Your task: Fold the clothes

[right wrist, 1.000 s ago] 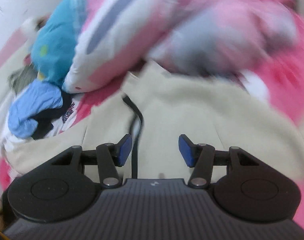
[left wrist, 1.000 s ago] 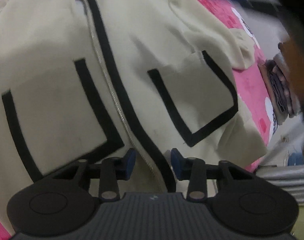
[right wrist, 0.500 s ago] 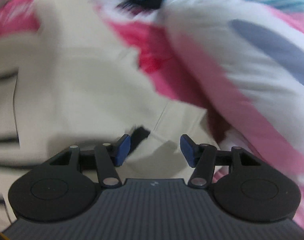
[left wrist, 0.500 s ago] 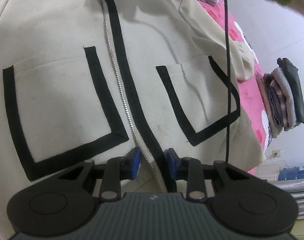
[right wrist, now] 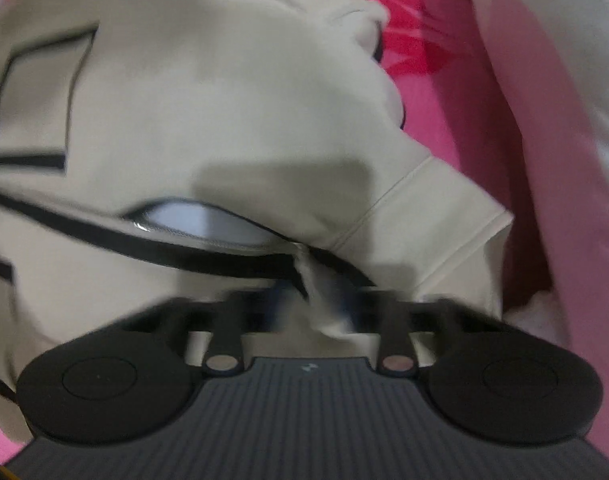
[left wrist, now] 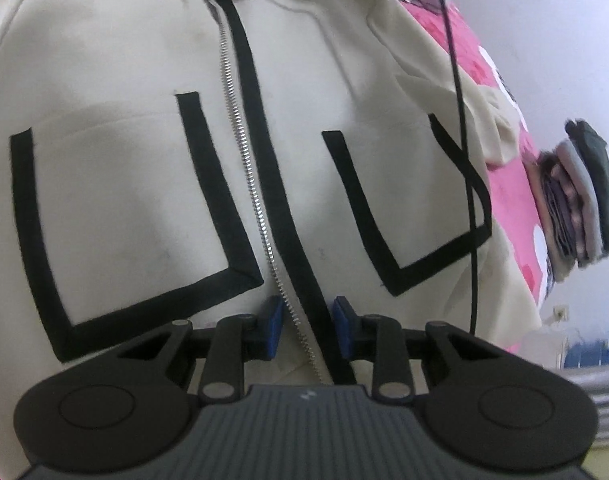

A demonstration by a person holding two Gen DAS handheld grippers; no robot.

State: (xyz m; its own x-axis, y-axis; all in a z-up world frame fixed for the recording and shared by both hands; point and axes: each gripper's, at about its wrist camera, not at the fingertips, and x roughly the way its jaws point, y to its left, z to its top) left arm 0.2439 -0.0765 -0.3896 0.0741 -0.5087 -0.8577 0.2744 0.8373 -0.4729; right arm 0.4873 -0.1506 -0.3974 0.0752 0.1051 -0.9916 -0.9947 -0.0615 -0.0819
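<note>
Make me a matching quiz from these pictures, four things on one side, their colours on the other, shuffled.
Things:
1. jacket
2. pocket trim
3. bedsheet
4. left tool pads

Colours:
A. blue
B. pink
C. cream
D. black

Pairs: 1-C, 2-D, 3-B, 4-A

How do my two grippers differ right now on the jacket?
The left gripper straddles the zipper below the jacket's pockets; the right gripper sits beside a sleeve cuff. The left gripper's pads stand apart with flat fabric between them; the right gripper's jaws are closing with fabric bunched between them. The left gripper looks sharp, the right gripper blurred. Both are on the jacket's black-trimmed front edge.
</note>
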